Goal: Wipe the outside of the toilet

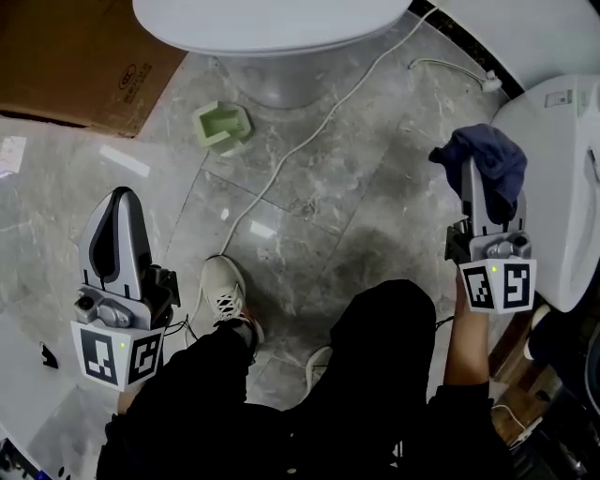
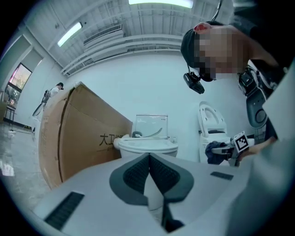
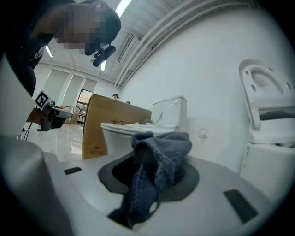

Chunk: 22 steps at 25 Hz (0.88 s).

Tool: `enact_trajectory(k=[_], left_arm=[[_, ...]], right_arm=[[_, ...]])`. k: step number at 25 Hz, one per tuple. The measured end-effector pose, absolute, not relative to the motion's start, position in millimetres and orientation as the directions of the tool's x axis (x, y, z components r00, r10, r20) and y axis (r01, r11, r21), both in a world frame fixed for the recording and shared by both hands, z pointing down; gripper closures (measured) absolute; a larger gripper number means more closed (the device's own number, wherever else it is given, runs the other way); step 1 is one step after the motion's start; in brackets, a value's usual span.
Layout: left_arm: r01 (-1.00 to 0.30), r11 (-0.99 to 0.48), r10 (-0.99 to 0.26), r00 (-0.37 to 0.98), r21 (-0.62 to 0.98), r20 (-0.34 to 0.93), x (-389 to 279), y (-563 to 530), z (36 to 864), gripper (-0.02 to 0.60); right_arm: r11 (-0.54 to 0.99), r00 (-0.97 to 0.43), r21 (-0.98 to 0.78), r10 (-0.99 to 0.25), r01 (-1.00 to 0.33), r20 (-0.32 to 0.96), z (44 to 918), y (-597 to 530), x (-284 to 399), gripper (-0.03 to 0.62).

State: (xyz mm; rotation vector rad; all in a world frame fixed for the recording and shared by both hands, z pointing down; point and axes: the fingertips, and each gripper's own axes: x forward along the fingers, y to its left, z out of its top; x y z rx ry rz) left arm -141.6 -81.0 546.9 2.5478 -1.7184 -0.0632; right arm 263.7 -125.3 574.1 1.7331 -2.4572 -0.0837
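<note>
A white toilet stands at the top of the head view, lid down; it also shows straight ahead as the toilet and toilet. My right gripper is shut on a dark blue cloth, which bunches over its tip, the cloth filling the jaws in the right gripper view. It hovers beside a second white toilet at the right edge. My left gripper is shut and holds nothing, low at the left above the floor.
A cardboard box stands at the top left. A green plastic piece lies on the marble floor near the toilet base, and a white cable runs across the tiles. The person's legs and shoe fill the lower middle.
</note>
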Motion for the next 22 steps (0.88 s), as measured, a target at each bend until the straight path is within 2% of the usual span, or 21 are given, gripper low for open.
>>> enact_trajectory(k=[5, 9, 11, 15, 18, 22], left_arm=[[-0.946, -0.324, -0.946, 0.323, 0.033, -0.008, -163, -69, 530, 0.572], [-0.960, -0.278, -0.960, 0.278, 0.019, -0.024, -183, -67, 519, 0.572], [-0.965, -0.262, -0.965, 0.262, 0.004, -0.029, -190, -70, 513, 0.572], [-0.958, -0.283, -0.958, 0.284, -0.042, -0.022, -190, -80, 508, 0.572], [-0.961, -0.275, -0.961, 0.275, -0.034, 0.009, -199, -93, 504, 0.572], [-0.970, -0.234, -0.971, 0.229, -0.070, 0.071, -218, -99, 481, 0.572]], right_arm=[[0.265, -0.265, 0.104, -0.964, -0.959, 0.010, 536, -96, 298, 0.467], [0.230, -0.235, 0.074, -0.970, -0.970, -0.056, 516, -85, 300, 0.467], [0.200, -0.210, 0.124, -0.975, -0.972, -0.073, 510, -83, 299, 0.466], [0.076, -0.126, 0.350, -0.984, -0.934, -0.123, 487, -84, 297, 0.467], [0.101, -0.154, 0.378, -0.982, -0.920, -0.112, 475, -93, 282, 0.467], [0.157, -0.177, 0.332, -0.984, -0.930, -0.031, 462, -106, 264, 0.467]])
